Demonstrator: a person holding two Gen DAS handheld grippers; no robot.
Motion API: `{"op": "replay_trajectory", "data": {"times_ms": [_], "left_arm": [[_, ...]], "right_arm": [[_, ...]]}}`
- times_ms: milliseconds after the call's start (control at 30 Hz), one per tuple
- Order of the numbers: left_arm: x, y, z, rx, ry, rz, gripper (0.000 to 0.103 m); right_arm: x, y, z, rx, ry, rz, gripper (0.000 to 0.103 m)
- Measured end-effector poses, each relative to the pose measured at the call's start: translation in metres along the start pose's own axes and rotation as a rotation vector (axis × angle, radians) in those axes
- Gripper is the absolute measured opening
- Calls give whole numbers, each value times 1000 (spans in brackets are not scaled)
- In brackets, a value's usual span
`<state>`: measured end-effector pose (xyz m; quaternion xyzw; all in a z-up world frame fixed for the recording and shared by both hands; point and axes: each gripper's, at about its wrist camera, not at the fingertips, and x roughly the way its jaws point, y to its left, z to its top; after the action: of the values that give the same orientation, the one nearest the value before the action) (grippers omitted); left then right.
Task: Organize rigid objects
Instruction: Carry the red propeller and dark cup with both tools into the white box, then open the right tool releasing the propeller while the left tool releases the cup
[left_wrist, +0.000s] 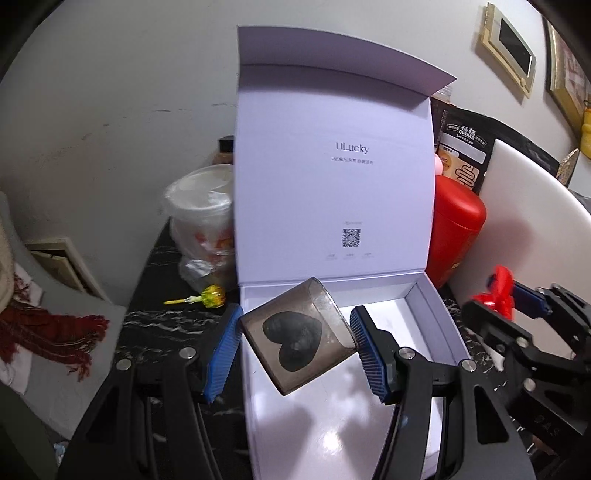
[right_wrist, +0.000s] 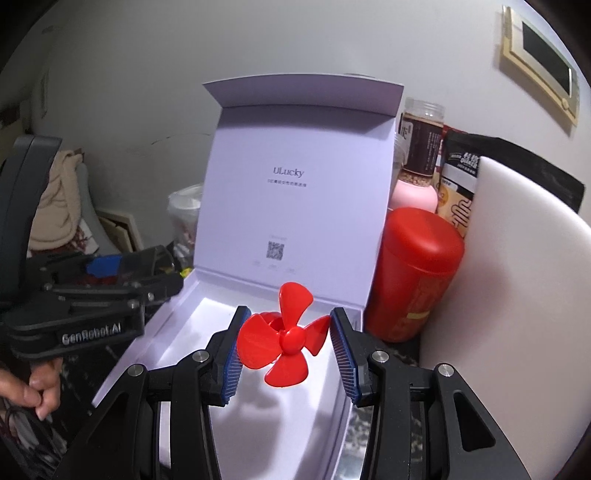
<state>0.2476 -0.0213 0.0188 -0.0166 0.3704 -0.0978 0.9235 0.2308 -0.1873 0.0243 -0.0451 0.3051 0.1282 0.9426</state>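
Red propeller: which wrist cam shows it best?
Right wrist. The red propeller sits centred between the right gripper pads, blades and hub clear. Left wrist shows only a blurred red shape at the frame's right.

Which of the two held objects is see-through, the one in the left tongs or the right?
The smoky translucent plastic container with a dark heart shape, in the left tongs. The right tongs hold an opaque red plastic propeller.

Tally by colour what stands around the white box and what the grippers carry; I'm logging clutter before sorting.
Red: 2, propeller, canister
Smoky grey: 1, clear block
Yellow: 1, lollipop
Pink: 1, bottle
Brown: 1, jar
Black: 1, Quaker pouch
Total: 7
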Motion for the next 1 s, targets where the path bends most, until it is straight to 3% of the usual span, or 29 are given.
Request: {"op": "replay_trajectory", "data": {"times_ms": [433, 867, 1000], "left_arm": [[56, -2, 2, 34, 92, 21, 60], [83, -12, 0, 65, 133, -11, 60], [85, -7, 3, 53, 145, 21, 60]], "right_arm": [[69, -13, -1, 14, 100, -65, 43], [89, -25, -9, 37, 139, -63, 44], [85, -26, -8, 29, 124, -108, 67]]}}
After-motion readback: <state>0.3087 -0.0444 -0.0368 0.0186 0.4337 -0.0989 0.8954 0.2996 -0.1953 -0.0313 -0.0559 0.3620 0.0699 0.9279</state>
